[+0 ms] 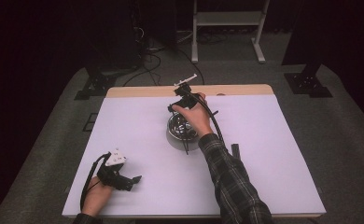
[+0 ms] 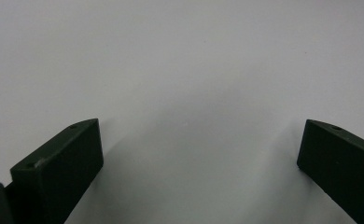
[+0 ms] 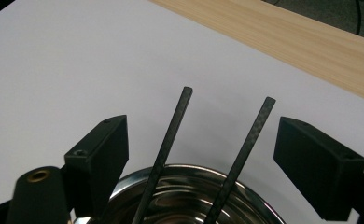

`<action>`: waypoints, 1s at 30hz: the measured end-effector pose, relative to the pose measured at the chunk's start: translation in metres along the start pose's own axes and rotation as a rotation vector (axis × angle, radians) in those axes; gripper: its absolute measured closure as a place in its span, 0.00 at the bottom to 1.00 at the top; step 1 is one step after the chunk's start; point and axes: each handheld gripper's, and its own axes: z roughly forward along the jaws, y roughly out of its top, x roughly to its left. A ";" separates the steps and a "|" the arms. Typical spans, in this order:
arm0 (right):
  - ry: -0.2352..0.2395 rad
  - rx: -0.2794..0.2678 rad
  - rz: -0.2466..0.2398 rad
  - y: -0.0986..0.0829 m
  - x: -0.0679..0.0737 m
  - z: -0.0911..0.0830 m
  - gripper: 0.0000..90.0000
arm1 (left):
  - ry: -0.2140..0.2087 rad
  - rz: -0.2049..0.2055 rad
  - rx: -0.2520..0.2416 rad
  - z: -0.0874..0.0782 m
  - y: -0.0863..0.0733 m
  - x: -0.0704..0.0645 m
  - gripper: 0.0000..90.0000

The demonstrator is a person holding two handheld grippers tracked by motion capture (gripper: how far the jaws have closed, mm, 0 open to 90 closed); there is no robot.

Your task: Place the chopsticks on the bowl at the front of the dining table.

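A shiny metal bowl sits near the middle of the white table top. My right gripper hovers over the bowl's far side, held in a hand with a plaid sleeve. In the right gripper view, two thin black rods lean out of the bowl and rise between the jaws. There my right gripper is open, and neither jaw touches a rod. My left gripper rests at the near left of the table. It is open over bare white surface in the left gripper view.
A short black strip lies on the table right of the plaid sleeve. Rod ends stick out past the bowl's near rim. A wooden band runs along the table's far edge. Beyond it stand a white frame and cables on the floor.
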 end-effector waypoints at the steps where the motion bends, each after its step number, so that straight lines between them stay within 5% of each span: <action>1: -0.007 0.001 0.004 0.000 -0.001 0.003 0.19 | -0.001 -0.002 0.000 0.000 0.000 0.000 0.00; 13: -0.024 0.028 0.037 0.000 -0.008 0.019 0.19 | -0.001 -0.002 0.000 0.000 0.000 0.000 0.00; 30: -0.075 0.043 0.065 -0.001 -0.027 0.012 0.19 | -0.001 -0.002 0.000 0.000 0.000 0.000 0.00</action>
